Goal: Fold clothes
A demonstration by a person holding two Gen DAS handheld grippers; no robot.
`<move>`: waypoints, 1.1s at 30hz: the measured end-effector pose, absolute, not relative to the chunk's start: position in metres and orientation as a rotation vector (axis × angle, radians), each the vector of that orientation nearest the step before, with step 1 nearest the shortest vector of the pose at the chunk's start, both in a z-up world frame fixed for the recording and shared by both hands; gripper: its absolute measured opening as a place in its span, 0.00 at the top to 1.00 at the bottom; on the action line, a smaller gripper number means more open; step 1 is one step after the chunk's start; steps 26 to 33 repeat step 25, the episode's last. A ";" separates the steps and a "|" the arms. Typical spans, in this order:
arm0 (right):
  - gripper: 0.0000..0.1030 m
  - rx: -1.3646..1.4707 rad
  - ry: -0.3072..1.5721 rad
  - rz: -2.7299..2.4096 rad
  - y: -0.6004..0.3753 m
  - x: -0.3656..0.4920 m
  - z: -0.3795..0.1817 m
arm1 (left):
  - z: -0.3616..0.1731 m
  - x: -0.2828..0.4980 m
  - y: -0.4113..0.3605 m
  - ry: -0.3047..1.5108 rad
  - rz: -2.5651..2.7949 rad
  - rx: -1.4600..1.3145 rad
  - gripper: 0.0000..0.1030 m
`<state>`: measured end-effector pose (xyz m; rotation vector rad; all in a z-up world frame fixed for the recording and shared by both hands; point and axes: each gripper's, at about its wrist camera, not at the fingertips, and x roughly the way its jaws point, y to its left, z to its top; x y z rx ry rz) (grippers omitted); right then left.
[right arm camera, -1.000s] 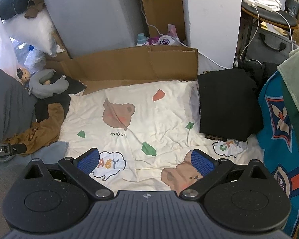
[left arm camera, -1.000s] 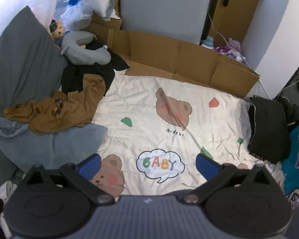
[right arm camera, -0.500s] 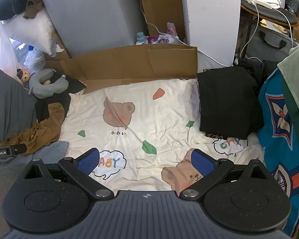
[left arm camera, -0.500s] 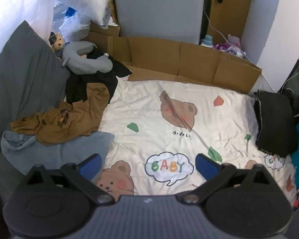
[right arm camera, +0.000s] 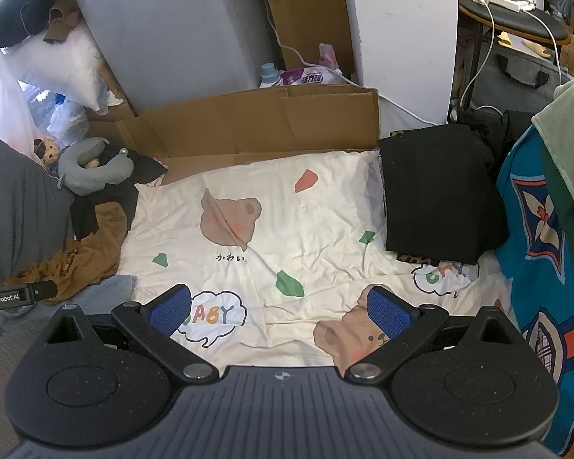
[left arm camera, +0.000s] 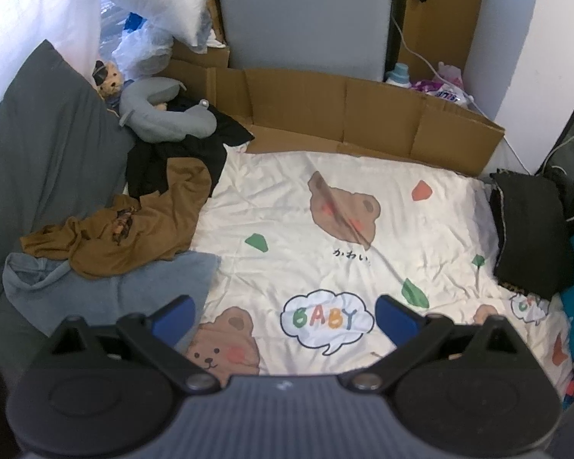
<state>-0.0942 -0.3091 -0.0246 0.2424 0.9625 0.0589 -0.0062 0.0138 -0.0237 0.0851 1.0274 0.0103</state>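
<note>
Left tool (left arm camera: 283,315): its blue pads stood wide apart and gripped nothing; it hung above the near part of the bed, over the "BABY" bubble printed on the sheet.
Right tool (right arm camera: 279,310): likewise spread wide and empty, held above the near edge of the bed, a little further to the right.
Bed sheet (left arm camera: 325,267): cream, printed with bears and green shapes, lying rumpled but bare across the middle; I took it to be the folding surface, kept free for that reason.
Unfolded clothes: a brown shirt (left arm camera: 134,229) lay crumpled at the left edge of the bed, partly over a grey-blue garment (left arm camera: 107,290) and partly under a black garment (left arm camera: 180,153) further back. They looked dumped there as a waiting heap.
Folded pile: a black folded garment (right arm camera: 436,191) sat squarely at the right edge of the bed, seemingly the done stack, kept well apart from the heap.
Other things: a grey neck pillow (left arm camera: 164,122) and a small teddy bear (left arm camera: 109,76) rested at the far left corner; a cardboard sheet (left arm camera: 363,114) stood along the far edge.
Step in hand: I judged that neither tool had taken a garment yet, and the brown shirt on top seemed the likeliest next pick.
</note>
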 end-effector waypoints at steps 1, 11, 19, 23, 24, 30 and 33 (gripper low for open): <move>0.02 0.243 0.963 0.059 -0.309 -0.094 -0.025 | -0.024 -0.006 0.014 1.027 0.011 0.086 0.01; 0.02 0.245 0.963 0.055 -0.310 -0.094 -0.024 | -0.025 -0.006 0.014 1.030 0.007 0.083 0.01; 0.02 0.252 0.966 0.058 -0.311 -0.094 -0.024 | -0.025 -0.004 0.014 1.035 0.001 0.082 0.01; 0.02 0.251 0.973 0.055 -0.312 -0.093 -0.025 | -0.025 -0.004 0.013 1.036 0.005 0.084 0.01; 0.02 0.250 0.974 0.054 -0.311 -0.093 -0.025 | -0.025 -0.004 0.013 1.036 0.006 0.086 0.01; 0.02 0.249 0.974 0.054 -0.311 -0.093 -0.025 | -0.025 -0.004 0.012 1.035 0.008 0.087 0.01; 0.02 0.249 0.974 0.054 -0.311 -0.093 -0.025 | -0.025 -0.004 0.012 1.035 0.008 0.087 0.01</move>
